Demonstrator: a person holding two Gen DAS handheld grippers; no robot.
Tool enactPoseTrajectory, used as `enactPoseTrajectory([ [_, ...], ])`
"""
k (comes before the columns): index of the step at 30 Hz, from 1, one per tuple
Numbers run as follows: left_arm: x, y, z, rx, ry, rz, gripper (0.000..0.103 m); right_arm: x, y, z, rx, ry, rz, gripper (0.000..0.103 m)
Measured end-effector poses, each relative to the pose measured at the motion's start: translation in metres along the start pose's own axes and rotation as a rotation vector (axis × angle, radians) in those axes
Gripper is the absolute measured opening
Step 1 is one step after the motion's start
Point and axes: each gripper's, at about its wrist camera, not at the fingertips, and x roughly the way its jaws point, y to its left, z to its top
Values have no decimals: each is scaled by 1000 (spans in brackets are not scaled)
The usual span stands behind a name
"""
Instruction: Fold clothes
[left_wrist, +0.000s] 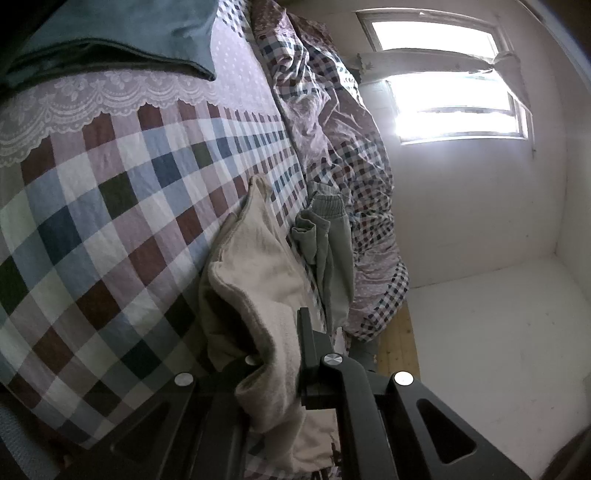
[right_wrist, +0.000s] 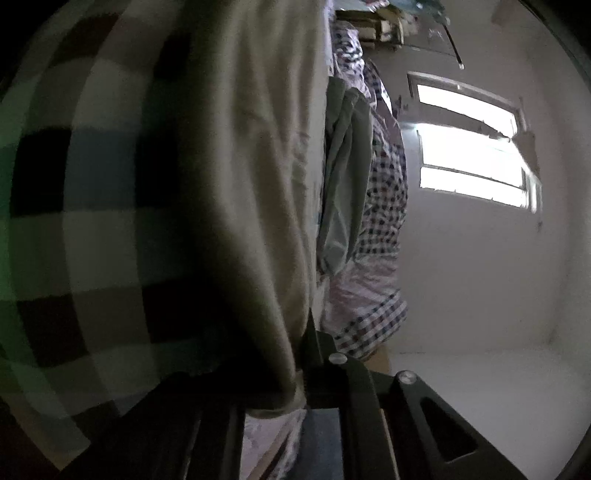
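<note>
In the left wrist view, the left claw (left_wrist: 275, 354) is closed on a bunched edge of the cream garment (left_wrist: 255, 266), which lies on the checkered bed sheet (left_wrist: 110, 206). Just beside the cream garment, on its window side, lies a grey-green garment (left_wrist: 328, 236), against the rumpled quilt (left_wrist: 343, 147).

In the right wrist view, the right claw (right_wrist: 299, 365) pinches the same cream garment (right_wrist: 255, 166) at its edge. The grey-green garment (right_wrist: 347, 177) lies just beyond it, toward the window (right_wrist: 472, 155).

The left gripper's (left_wrist: 277, 354) inner finger was buried under the beige garment (left_wrist: 258, 280); the right-wrist view blurred the checked bedsheet (right_wrist: 92, 221), and clutter beyond the bed's far end was too small to identify
</note>
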Motion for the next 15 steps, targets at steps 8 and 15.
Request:
enactPoseTrajectory([
  [8,-4,-6,0,10,3,-29,2,-17,-37,1,91,-19,93,4],
  [15,-16,-26,-2,70,20,-86,2,-41,-57,-6,247,-7,127,3],
])
